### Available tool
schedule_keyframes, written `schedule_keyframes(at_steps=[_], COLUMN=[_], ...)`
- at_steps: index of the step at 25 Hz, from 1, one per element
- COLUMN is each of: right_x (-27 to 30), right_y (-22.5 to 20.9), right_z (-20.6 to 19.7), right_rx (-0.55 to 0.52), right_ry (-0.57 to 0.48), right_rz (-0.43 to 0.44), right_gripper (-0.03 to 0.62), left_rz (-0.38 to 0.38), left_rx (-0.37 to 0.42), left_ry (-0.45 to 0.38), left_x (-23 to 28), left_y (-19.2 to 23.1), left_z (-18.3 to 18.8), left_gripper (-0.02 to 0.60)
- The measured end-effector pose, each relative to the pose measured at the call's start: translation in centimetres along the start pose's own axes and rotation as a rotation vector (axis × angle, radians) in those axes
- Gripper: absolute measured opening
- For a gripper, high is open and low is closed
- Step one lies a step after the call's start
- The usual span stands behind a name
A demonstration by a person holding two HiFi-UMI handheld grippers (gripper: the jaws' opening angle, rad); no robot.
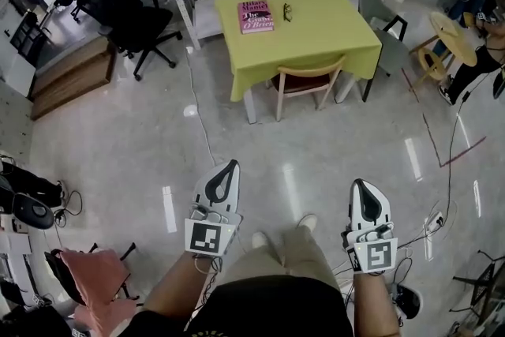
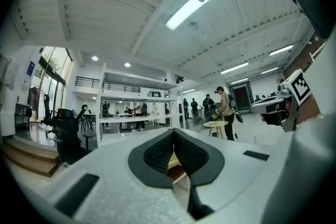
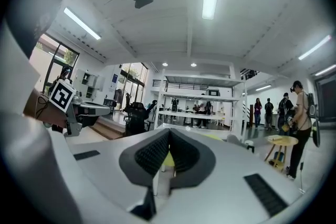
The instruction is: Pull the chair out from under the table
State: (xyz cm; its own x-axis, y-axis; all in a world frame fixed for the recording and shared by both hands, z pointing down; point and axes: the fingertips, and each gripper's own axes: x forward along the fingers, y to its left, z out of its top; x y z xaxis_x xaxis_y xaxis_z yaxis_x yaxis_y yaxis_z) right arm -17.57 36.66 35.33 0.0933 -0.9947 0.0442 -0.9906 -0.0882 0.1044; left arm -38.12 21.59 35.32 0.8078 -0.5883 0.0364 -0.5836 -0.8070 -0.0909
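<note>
- Left gripper (image 1: 229,168): jaws closed, nothing in them, held level, well apart from the chair (image 1: 306,80).
- Chair is tucked under the near edge of the table (image 1: 335,28). Only the backrest and rear legs show, so the pull has not begun.
- Right gripper (image 1: 360,185): also closed and empty, same stand-off.
- Next move, as I read it: walk up, open both, take the backrest's top rail near each end, and pull straight back so it doesn't yaw into the table legs.
- Risk: the tablecloth (image 1: 316,43) hem hangs right at the rail and could get pinched with it.
- Cable (image 1: 202,114) lies on the floor (image 1: 142,162) left of the pull path; keep the legs off it.
- Materials: floor is polished and glossy, so the legs should slide.
- Book (image 1: 256,15) and glasses (image 1: 287,11) lie loose on the cloth — don't jolt the table.
- Chair is light wood with a curved rail and a darker seat. The rail is hard and smooth, so it needs a firm clamp.
- Cloth is yellow-green, soft, draped at the corners.
</note>
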Motion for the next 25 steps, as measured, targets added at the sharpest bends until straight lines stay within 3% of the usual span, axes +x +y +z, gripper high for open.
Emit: schedule_keyframes(at_steps=[10, 25], right_x=[4.4, 9.4], right_y=[-3.3, -8.4], right_z=[-0.7, -2.4], right_rx=[-0.023, -0.013], right_ry=[0.006, 0.027], right_rz=[0.036, 0.069], right_gripper=[0.011, 0.011], left_rz=[0.042, 0.02], left_rx=[0.001, -0.005], left_ry=[-0.011, -0.013], left_x=[3.7, 11.2], left_y=[1.8, 0.0], left_z=[0.5, -0.1], left_gripper=[0.009, 0.009])
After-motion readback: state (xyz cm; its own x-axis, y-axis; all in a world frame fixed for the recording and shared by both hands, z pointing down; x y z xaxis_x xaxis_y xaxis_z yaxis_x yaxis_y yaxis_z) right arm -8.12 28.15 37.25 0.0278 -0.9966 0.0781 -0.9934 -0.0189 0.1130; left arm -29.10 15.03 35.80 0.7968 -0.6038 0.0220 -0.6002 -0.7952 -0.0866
